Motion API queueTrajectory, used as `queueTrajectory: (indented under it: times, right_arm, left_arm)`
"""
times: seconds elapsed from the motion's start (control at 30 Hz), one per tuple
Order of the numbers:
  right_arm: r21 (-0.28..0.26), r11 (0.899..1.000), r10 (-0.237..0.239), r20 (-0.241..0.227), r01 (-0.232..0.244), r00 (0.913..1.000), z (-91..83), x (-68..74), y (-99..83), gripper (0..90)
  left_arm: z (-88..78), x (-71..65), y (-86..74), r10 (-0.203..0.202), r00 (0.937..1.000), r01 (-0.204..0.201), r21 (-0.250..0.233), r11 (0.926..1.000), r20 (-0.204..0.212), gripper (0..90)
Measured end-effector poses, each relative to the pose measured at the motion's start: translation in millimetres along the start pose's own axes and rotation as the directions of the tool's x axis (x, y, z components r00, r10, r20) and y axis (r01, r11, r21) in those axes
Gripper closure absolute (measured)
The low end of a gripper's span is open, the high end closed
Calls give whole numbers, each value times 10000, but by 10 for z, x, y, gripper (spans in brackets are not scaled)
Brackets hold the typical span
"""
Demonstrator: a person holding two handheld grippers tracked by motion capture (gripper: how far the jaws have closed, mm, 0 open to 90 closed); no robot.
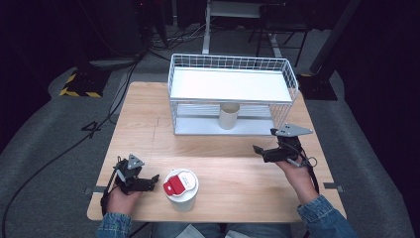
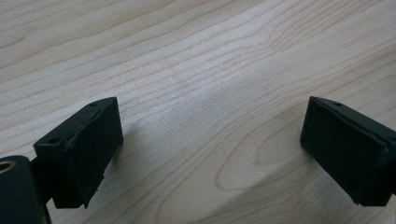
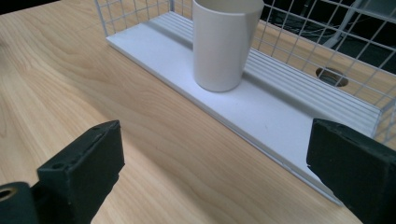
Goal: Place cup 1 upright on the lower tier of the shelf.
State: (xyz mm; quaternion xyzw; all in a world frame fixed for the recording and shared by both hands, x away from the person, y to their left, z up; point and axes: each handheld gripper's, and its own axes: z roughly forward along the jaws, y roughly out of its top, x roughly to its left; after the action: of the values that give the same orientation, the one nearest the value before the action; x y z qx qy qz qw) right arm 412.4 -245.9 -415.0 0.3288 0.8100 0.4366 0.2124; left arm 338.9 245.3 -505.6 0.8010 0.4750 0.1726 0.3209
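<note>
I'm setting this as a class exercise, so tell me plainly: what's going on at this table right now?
A person sits at a wooden table with a two-jaw gripper in each hand. The right gripper is open and empty, in front of a white wire shelf rack whose lower shelf holds a plain white cup. The left gripper, also open and empty, sits low over the table beside a white lidded cup with a red tab.

The rack's upper shelf (image 1: 230, 84) hides the top of the beige cup (image 1: 229, 117).

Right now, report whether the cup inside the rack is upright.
Upright: the cup stands on its base on the rack's lower shelf, mouth up.
</note>
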Motion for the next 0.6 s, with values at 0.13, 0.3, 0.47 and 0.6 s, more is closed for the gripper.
queueTrajectory:
  times: [0.13, 0.3, 0.47, 0.6]
  right_arm:
    - [20, 10000, -83, 67, 83, 9999, -119, -9, -89, 44]
    - [-80, 9999, -67, 37, 67, 10000, -310, -18, -251, 50]
    - [-109, 9992, 379, -87, -380, 9992, -414, -38, -479, 52]
    - [-335, 9946, 975, -138, -979, 9951, -466, -78, -646, 53]
  left_arm:
    - [-2, 2, -4, 36, 10000, -36, -18, 10000, 13, 63]
    - [-3, 0, -4, 85, 9999, -86, 13, 10000, 75, 51]
    - [-1, 1, 0, 124, 9999, -124, 52, 9999, 103, 47]
    - [-2, 2, 0, 137, 9998, -138, 72, 9999, 116, 46]
